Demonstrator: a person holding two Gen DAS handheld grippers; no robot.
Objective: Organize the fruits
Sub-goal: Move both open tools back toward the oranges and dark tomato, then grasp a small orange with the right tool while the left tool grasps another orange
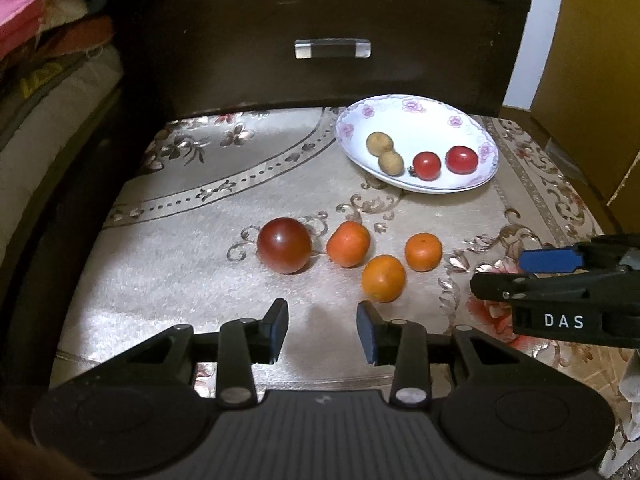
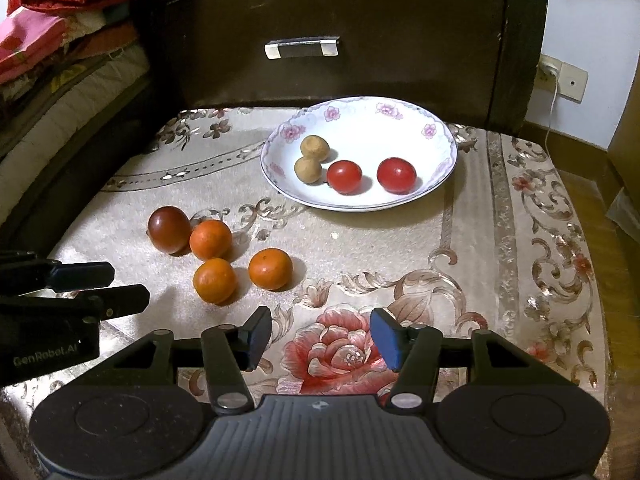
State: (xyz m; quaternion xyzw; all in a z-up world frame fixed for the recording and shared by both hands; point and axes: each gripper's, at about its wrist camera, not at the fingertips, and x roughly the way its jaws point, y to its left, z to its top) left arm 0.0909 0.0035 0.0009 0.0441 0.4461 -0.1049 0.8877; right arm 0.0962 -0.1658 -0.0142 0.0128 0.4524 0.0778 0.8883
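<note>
A dark red tomato (image 1: 284, 250) (image 2: 169, 229) and three oranges (image 1: 348, 244) (image 1: 383, 278) (image 1: 423, 252) lie in a loose group on the patterned cloth (image 1: 172, 280). Behind them a white flowered plate (image 1: 420, 130) (image 2: 360, 128) holds two small red tomatoes (image 2: 344, 177) (image 2: 396, 175) and two brown longans (image 2: 315, 147). My left gripper (image 1: 323, 314) (image 2: 126, 286) stands open just short of the nearest orange (image 2: 215, 280), with nothing between its fingers. My right gripper (image 2: 320, 328) (image 1: 508, 272) is open and empty over the cloth's red rose, right of the oranges.
A dark wooden cabinet with a clear drawer handle (image 1: 332, 49) rises directly behind the plate. Folded bedding (image 1: 40, 40) is stacked at the left. A cardboard box (image 1: 592, 60) stands at the right, and a wall socket with a cord (image 2: 560, 76) sits behind.
</note>
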